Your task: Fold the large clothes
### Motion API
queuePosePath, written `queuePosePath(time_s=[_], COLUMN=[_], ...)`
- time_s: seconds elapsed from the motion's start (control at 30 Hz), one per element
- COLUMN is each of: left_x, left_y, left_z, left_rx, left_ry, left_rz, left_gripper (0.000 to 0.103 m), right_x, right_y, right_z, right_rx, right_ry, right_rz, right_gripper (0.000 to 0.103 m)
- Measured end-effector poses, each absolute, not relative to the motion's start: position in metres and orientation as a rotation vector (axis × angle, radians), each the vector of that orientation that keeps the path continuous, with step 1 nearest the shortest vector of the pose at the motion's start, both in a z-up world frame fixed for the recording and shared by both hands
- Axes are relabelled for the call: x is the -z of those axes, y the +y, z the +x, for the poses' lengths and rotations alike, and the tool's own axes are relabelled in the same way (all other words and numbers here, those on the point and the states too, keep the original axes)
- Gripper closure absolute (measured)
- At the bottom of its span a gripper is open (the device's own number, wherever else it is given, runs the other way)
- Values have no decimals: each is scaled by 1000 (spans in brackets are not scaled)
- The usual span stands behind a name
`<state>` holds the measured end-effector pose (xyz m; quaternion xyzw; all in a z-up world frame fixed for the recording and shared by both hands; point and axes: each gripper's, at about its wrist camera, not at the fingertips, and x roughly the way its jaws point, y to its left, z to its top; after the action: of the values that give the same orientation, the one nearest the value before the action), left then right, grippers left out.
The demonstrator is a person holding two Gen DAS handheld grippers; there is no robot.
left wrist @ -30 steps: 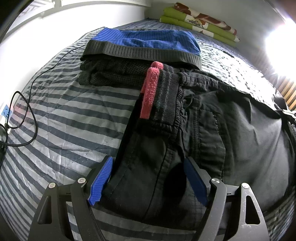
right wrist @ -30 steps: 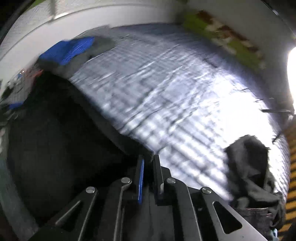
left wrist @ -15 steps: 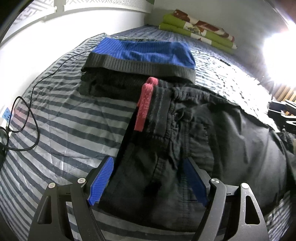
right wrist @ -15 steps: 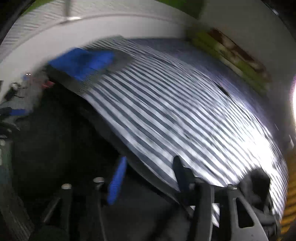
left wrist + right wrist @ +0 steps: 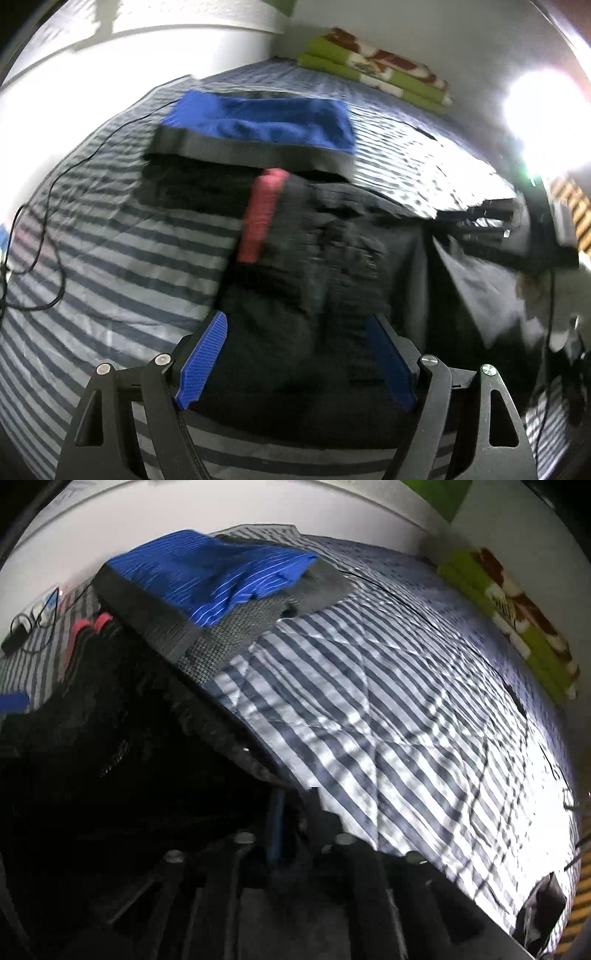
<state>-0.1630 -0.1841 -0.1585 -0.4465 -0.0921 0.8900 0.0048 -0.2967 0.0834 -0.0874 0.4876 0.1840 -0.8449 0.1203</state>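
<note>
Mid-fold on the black trousers (image 5: 295, 280): left gripper (image 5: 295, 354) is hanging wide open over them, gripping nothing; right gripper (image 5: 291, 834) is closing around the edge. Next, carry it across evenly.

1. Black fabric trousers (image 5: 295, 295) fill the middle, their waistband showing a pinkish-red strip (image 5: 260, 218).
2. Under them spreads a quilted bedspread in grey and white stripes (image 5: 110, 258), the bands gleaming pale in the right wrist view (image 5: 388, 720).
3. A folded knit garment, bright blue with thin white pinstripes and a dark grey ribbed hem (image 5: 214, 576), lies at the far side.
4. At the back sit folded blankets, lime green with a brown and white pattern (image 5: 376, 70).
5. The left gripper's finger pads are ribbed blue (image 5: 201, 365) on black arms.
6. A thin black cable (image 5: 40, 236) crosses the stripes.
</note>
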Motion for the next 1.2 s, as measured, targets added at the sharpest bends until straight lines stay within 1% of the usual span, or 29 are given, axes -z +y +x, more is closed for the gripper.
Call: queuePosePath(time_s=[0.03, 0.1, 0.23, 0.3, 0.37, 0.4, 0.43, 0.47, 0.57, 0.73, 0.87, 0.93, 1.1, 1.2], left_x=[158, 155, 149, 145, 142, 141, 140, 140, 138, 133, 124, 123, 130, 141], left_y=[-179, -166, -137, -118, -99, -89, -81, -70, -46, -32, -32, -30, -21, -32], left_z=[-163, -159, -149, -142, -135, -132, -130, -126, -117, -106, -102, -98, -103, -124], left_rx=[-2780, -2748, -2669, -2637, -2592, -2567, -2548, -2518, -2491, -2472, -2453, -2425, -2395, -2448], left_ry=[-266, -220, -156, -105, -58, -41, -33, -19, 53, 123, 128, 139, 191, 150], left_rz=[-1390, -1367, -1329, -1306, -1278, -1265, -1258, -1246, -1222, -1194, -1158, -1140, -1148, -1222], left_gripper=[22, 22, 22, 22, 22, 22, 22, 22, 23, 23, 24, 24, 23, 24], right_x=[77, 49, 5, 5, 21, 35, 48, 66, 97, 97, 66, 50, 38, 36], right_y=[90, 108, 139, 151, 162, 168, 171, 171, 165, 154, 158, 164, 182, 193], right_z=[-290, -266, -168, -112, -66, -48, -31, -16, -3, -16, -28, -35, -66, -77], right_rx=[2503, 2589, 2654, 2631, 2599, 2580, 2555, 2534, 2532, 2633, 2685, 2727, 2714, 2703], right_ry=[528, 468, 344, 252, 106, 19, -37, -69, -79, -50, -142, -145, -291, -379], right_rz=[1434, 1386, 1281, 1318, 1389, 1445, 1495, 1553, 1631, 1533, 1389, 1336, 1293, 1286], right_gripper=[73, 73, 73, 73, 74, 77, 84, 88, 90, 90, 90, 90, 90, 90])
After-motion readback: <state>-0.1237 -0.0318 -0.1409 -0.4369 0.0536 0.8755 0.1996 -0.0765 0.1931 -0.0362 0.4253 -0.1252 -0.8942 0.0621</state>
